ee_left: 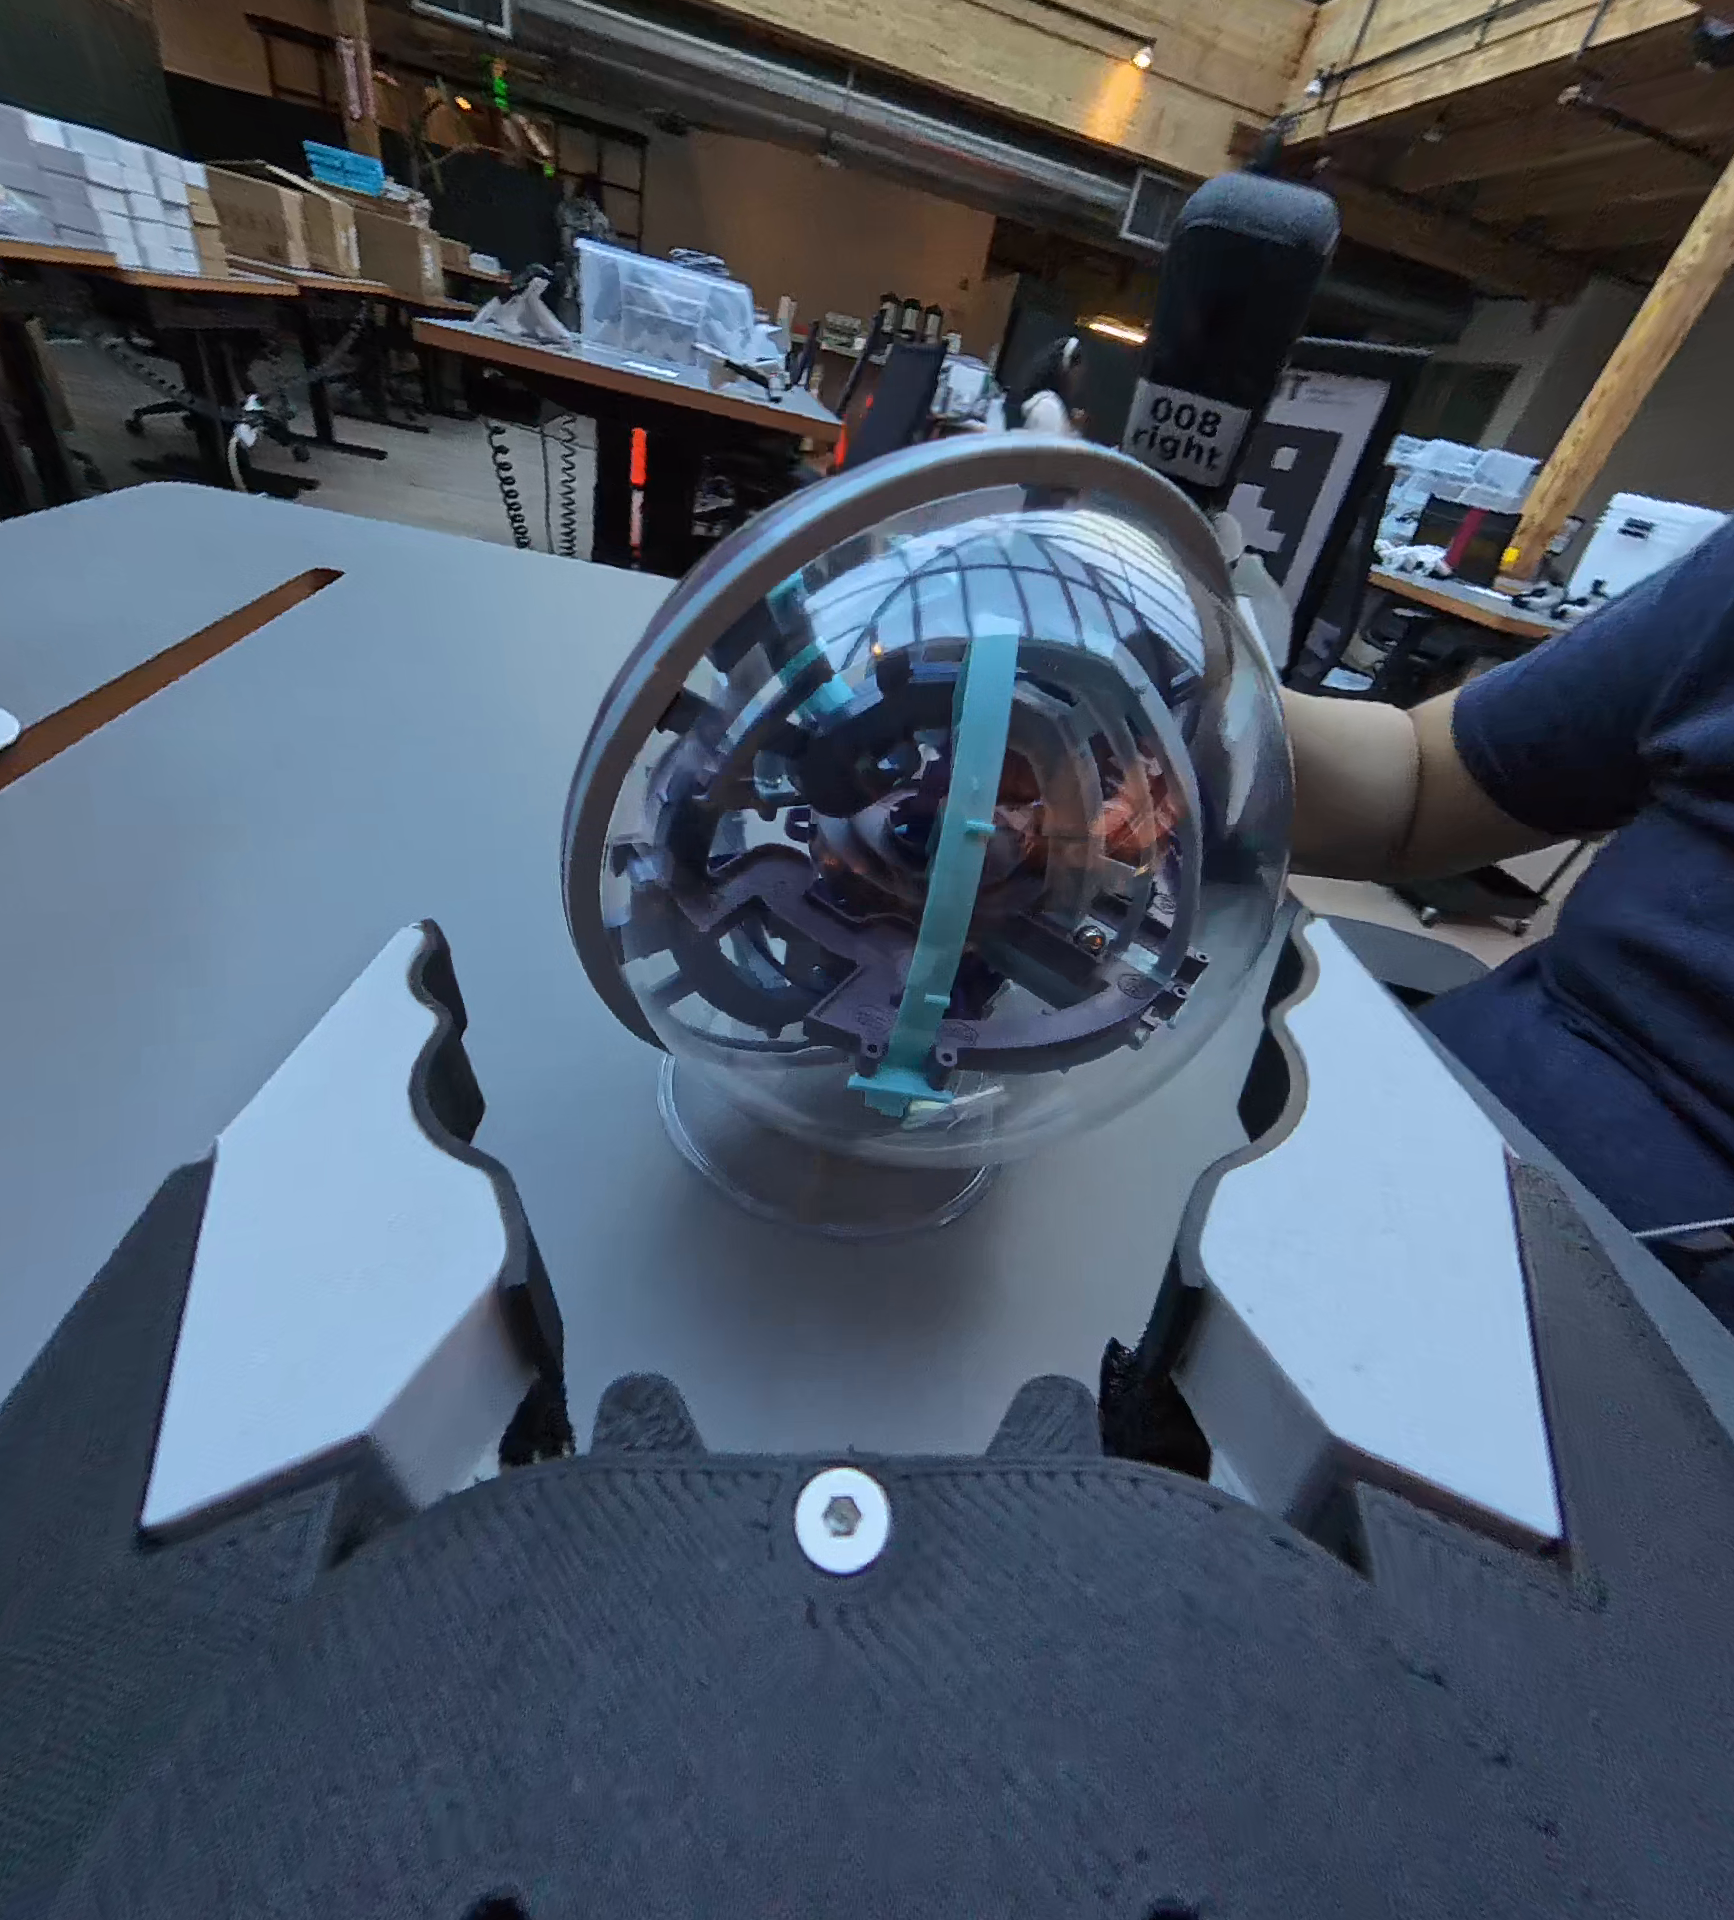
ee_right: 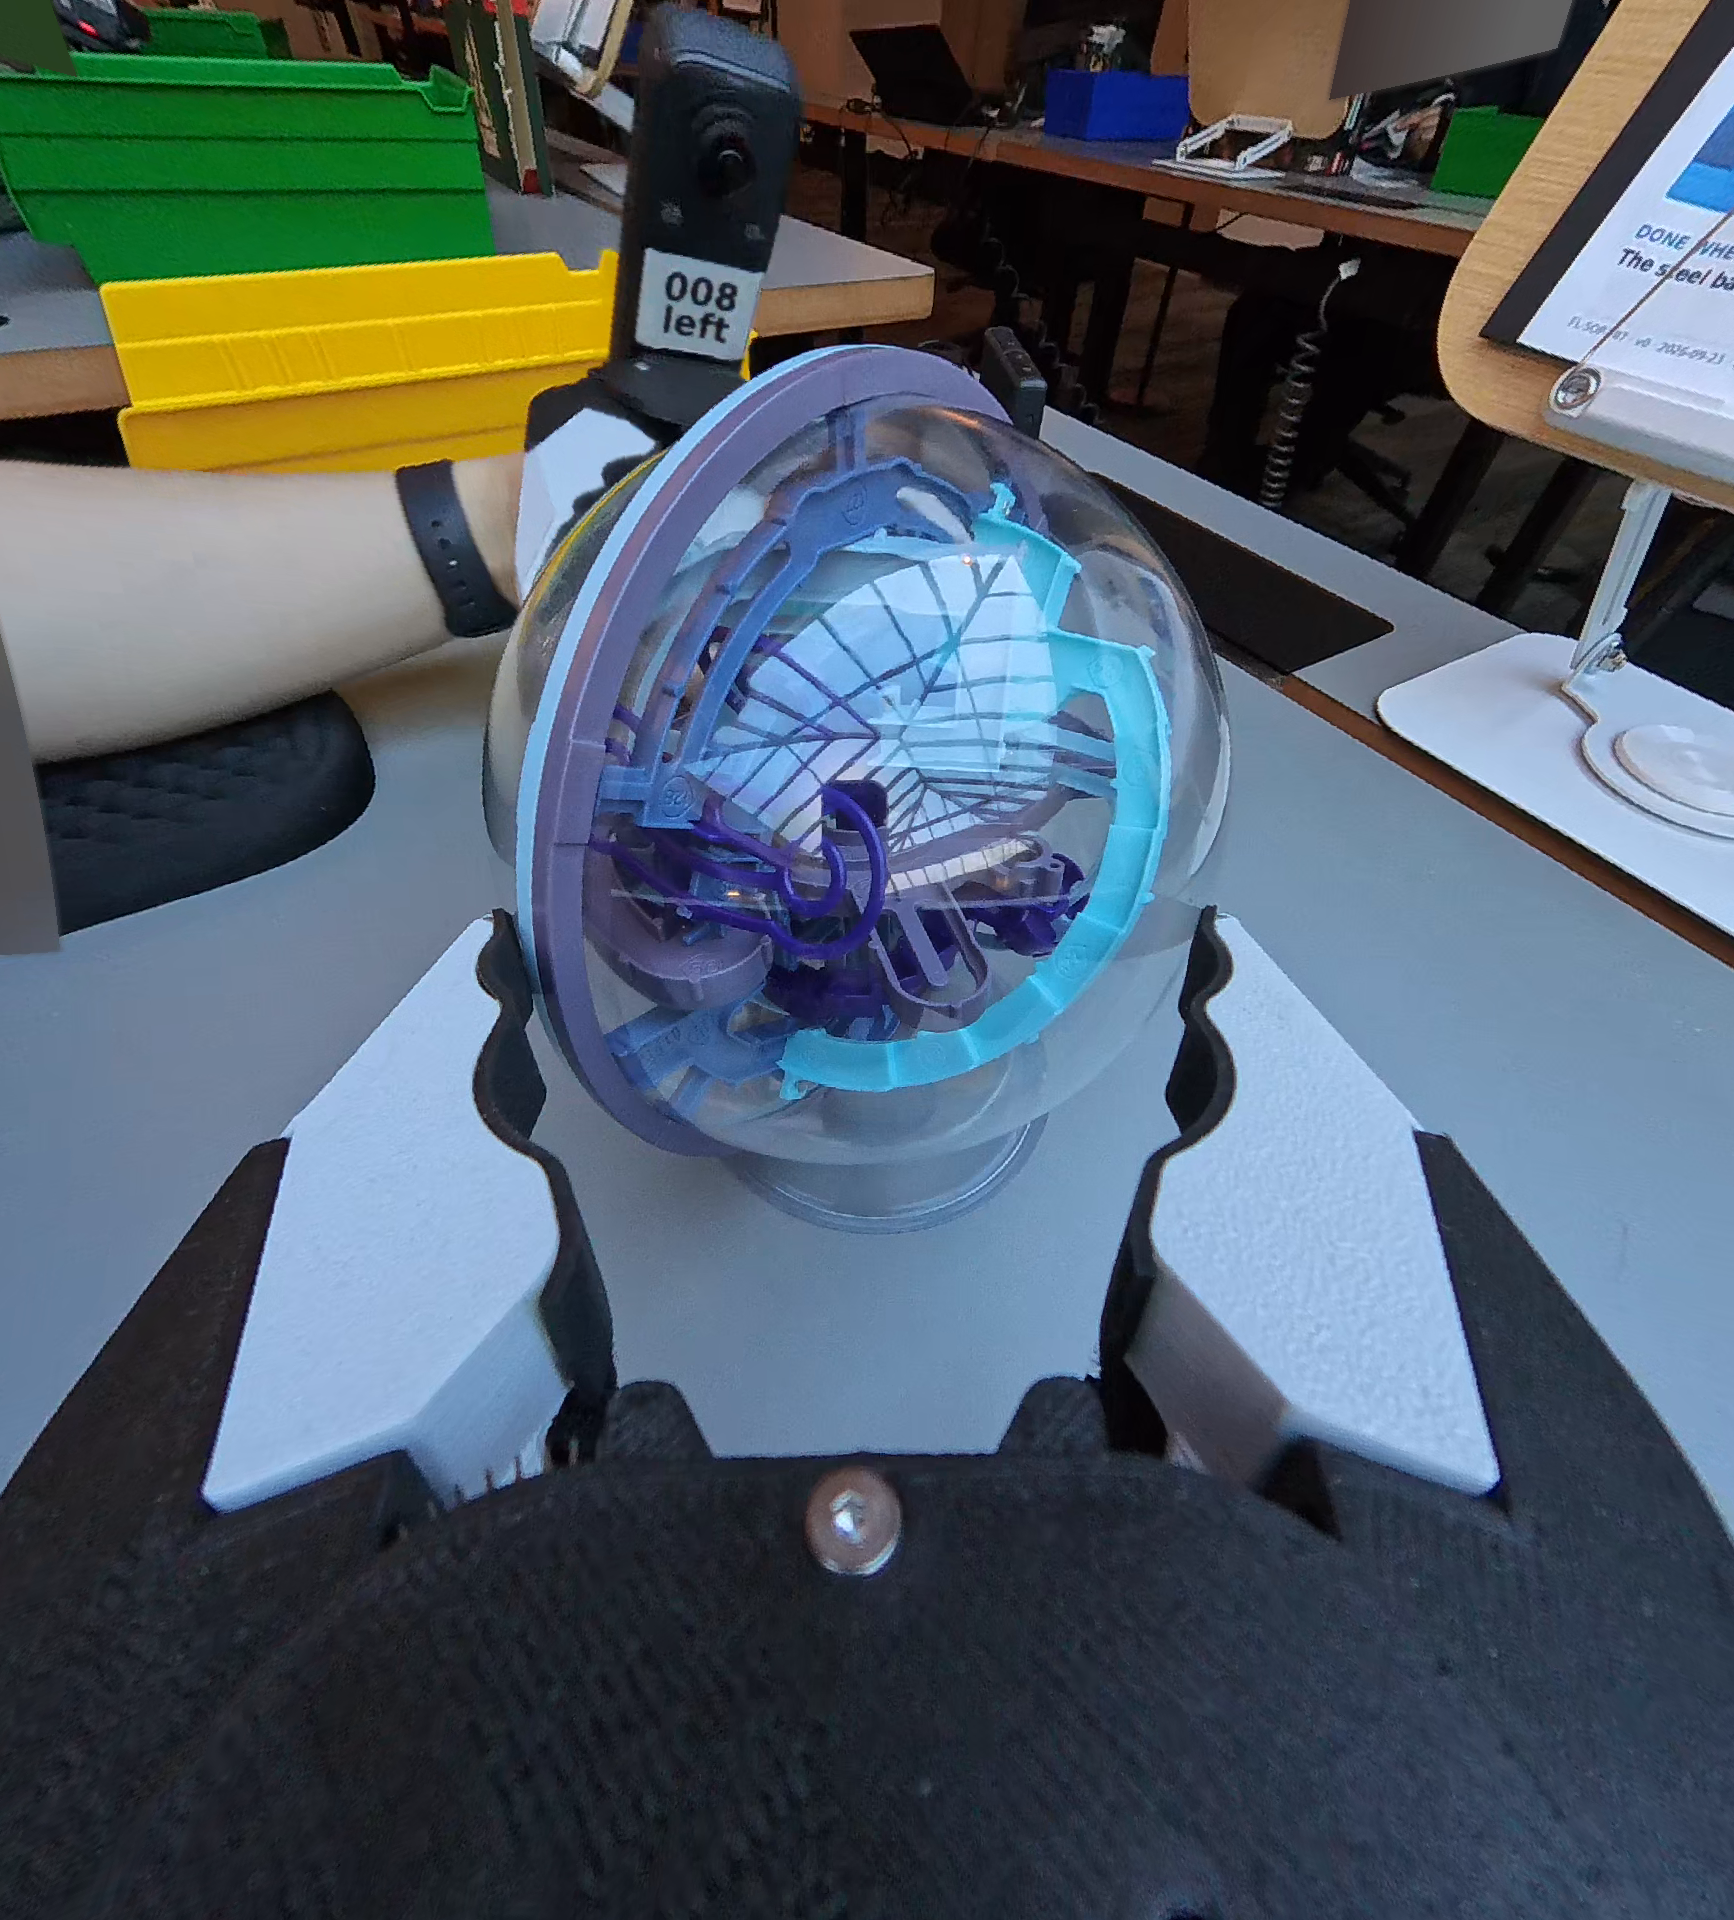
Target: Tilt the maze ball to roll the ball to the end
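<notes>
Maze ball (ee_left: 930, 831): clear sphere with a grey-purple ring around its middle, tilted, resting on a clear round stand (ee_left: 827, 1169) on the grey bench (ee_left: 219, 831). Inside, dark purple tracks and a teal strip; a small steel ball (ee_left: 1089, 938) sits on a track low on the right side in the left wrist view.

Left tool (ee_left: 858, 966): white fingers with black inner edges, spread wide to either side of the sphere. The right fingertip (ee_left: 1299, 956) lies at the sphere's edge; contact cannot be told. The left fingertip stands apart from it.

Right tool (ee_right: 852, 940): fingers likewise spread wide, flanking the sphere (ee_right: 858, 769); the tips sit close against its lower sides, though whether they press on it cannot be told.

Left to right in the right wrist view: a forearm with a black wristband (ee_right: 452, 551) on a black pad (ee_right: 198, 800); green bins (ee_right: 229, 156) and yellow bins (ee_right: 343, 353) behind; the other tool's black camera housing (ee_right: 712, 156) just behind the sphere; a white stand (ee_right: 1673, 769) carrying a printed sheet (ee_right: 1694, 239) on a wooden board at far right.
</notes>
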`<state>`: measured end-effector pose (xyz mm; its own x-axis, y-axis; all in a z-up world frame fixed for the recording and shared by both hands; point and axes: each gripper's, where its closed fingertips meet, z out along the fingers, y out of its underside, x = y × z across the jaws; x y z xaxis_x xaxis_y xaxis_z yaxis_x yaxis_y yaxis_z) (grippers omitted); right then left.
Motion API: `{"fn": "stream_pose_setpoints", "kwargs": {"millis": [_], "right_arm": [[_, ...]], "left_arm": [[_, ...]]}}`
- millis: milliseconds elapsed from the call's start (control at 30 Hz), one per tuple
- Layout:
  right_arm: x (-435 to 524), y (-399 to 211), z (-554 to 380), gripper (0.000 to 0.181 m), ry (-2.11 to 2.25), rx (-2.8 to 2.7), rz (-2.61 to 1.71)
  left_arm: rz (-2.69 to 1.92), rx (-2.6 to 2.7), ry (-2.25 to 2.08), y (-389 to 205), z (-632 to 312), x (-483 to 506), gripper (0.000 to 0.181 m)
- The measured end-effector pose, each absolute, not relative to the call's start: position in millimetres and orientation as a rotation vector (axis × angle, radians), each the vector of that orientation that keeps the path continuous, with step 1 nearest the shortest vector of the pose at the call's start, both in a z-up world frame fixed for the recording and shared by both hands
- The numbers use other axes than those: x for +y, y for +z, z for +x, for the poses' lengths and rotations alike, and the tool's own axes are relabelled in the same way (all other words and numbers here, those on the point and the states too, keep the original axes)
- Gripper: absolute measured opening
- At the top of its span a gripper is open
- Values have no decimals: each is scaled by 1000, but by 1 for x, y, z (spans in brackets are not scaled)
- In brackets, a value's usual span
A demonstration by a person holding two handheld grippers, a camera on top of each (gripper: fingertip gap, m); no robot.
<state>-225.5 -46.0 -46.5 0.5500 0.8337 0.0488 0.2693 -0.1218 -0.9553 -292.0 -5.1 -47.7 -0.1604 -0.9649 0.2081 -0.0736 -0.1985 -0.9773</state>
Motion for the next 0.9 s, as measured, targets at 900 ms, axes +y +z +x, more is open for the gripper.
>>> {"fn": "stream_pose_setpoints", "kwargs": {"millis": [900], "right_arm": [[-46,-55,-226,124,699,-934,-1685]], "left_arm": [[-1162,1410,-1701,-47,-267,-21,147]]}}
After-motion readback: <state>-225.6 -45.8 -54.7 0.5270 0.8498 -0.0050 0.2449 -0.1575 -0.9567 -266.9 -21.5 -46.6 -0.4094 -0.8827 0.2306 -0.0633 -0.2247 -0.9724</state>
